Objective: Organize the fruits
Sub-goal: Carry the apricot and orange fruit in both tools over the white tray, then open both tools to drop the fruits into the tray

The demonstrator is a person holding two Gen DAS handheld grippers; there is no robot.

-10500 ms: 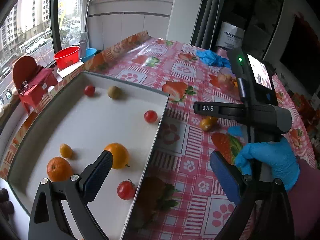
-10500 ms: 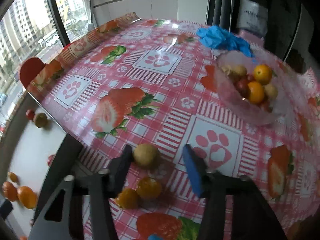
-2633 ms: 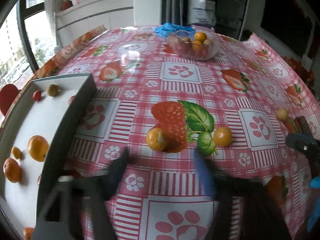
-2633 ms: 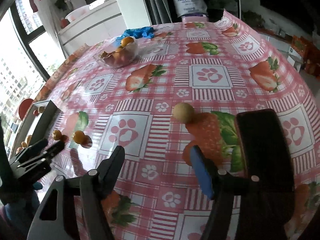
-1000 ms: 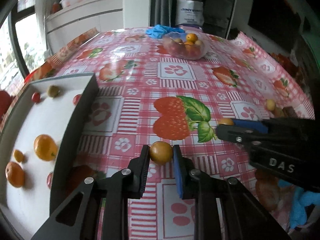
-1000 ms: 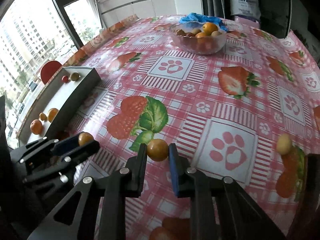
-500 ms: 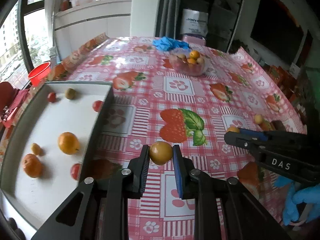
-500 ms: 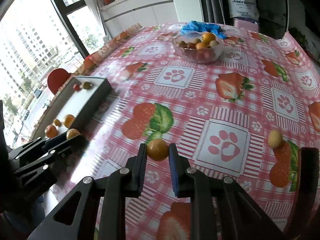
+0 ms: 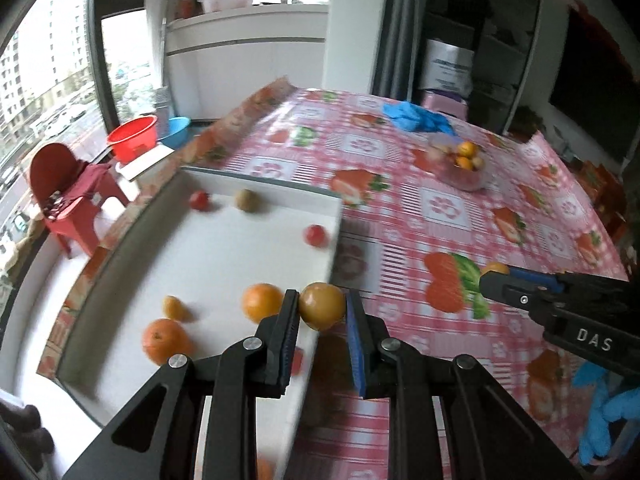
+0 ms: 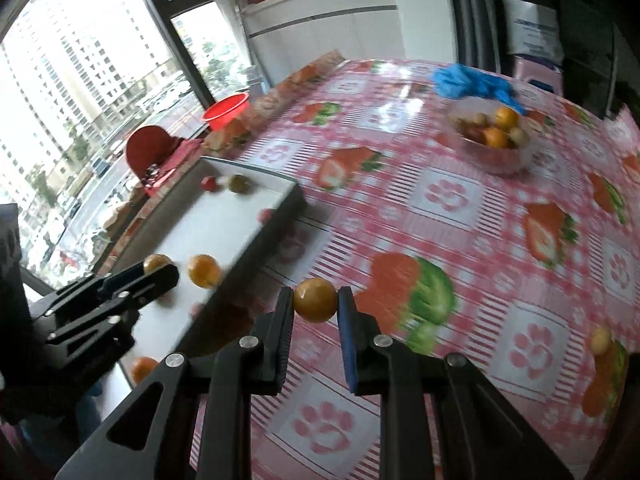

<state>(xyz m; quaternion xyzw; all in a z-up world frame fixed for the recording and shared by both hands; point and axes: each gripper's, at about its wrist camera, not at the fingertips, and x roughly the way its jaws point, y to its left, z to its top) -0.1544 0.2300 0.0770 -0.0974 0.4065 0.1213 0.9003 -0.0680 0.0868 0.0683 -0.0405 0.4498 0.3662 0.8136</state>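
Note:
My left gripper (image 9: 322,312) is shut on a small yellow-orange fruit (image 9: 321,306), held above the right edge of the white tray (image 9: 208,256). My right gripper (image 10: 315,306) is shut on a second yellow-orange fruit (image 10: 315,299), held above the tablecloth just right of the tray (image 10: 224,216). The right gripper also shows in the left wrist view (image 9: 494,274), and the left gripper in the right wrist view (image 10: 158,268). The tray holds oranges (image 9: 262,302), red tomatoes (image 9: 316,235) and a greenish fruit (image 9: 247,200).
A clear bowl of fruit (image 10: 490,134) stands far across the red checked tablecloth (image 10: 460,240). One yellow fruit (image 10: 600,340) lies on the cloth at right. Blue gloves (image 10: 468,80) lie beyond the bowl. A red basin (image 9: 134,138) and red chair (image 9: 66,196) stand beside the table.
Both grippers have swung left toward the tray, each still holding its fruit. The left one now hangs over the tray's right edge.

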